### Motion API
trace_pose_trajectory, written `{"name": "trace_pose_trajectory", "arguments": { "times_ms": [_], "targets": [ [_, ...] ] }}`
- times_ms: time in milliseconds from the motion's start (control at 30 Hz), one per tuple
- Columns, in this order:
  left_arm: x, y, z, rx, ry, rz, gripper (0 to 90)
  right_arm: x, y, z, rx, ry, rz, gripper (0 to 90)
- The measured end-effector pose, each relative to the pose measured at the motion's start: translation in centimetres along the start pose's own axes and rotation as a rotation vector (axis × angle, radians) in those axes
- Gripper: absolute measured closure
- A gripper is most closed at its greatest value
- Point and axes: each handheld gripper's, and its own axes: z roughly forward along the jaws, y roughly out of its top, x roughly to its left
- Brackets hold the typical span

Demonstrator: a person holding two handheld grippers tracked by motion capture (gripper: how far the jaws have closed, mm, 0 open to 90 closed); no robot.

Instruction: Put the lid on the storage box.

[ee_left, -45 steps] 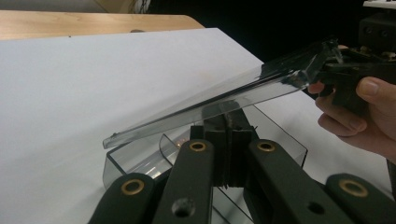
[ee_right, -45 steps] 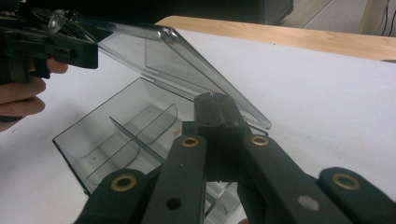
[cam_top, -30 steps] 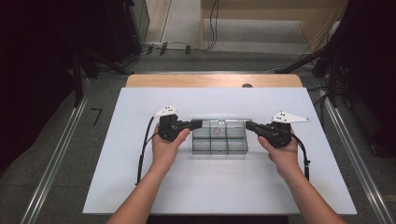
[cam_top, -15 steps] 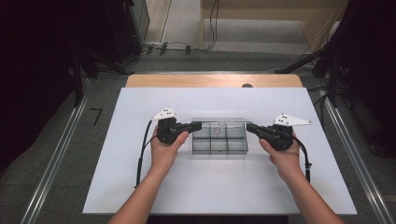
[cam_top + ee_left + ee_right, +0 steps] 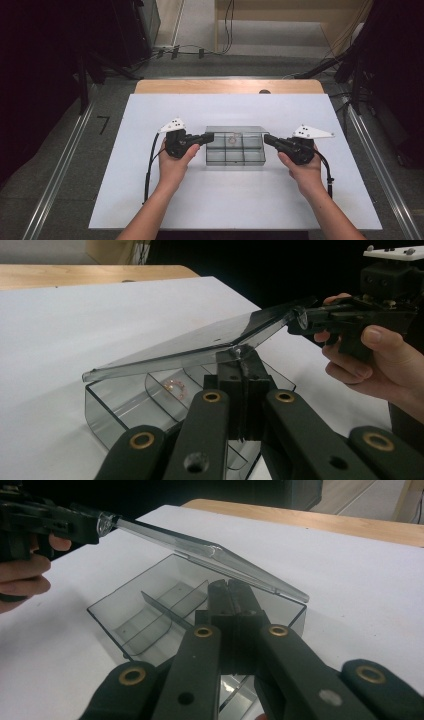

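Figure: Transparent compartment box (image 5: 235,156) lying at the centre of the white table (image 5: 150,200). The left gripper (image 5: 209,136), at the box's nine o'clock, and the right gripper (image 5: 267,139), at three o'clock, are each clamping one end of the clear lid (image 5: 200,342), jaws pinched tight, sharing its weight so that it is tilting evenly above the compartments; a small ring (image 5: 174,387) is lying inside.

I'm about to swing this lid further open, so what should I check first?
1. Left gripper jaws shut on the clear plastic hinged lid: ok.
2. Right gripper jaws shut on the lid's other corner: ok.
3. Lid tilted up off the clear plastic compartment box: ok.
4. Box flat on the white table: ok.
5. Small ring inside a compartment: ok.
6. Hinge sound: cannot tell.
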Motion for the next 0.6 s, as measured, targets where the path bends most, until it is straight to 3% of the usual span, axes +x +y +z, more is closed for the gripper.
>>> {"name": "trace_pose_trajectory", "arguments": {
  "times_ms": [600],
  "targets": [
    [-0.8, -1.2, -0.5, 0.0, 0.0, 0.015, 90.0, 0.6, -1.0, -0.8, -0.007, 0.008, -0.003, 87.6]
  ]
}}
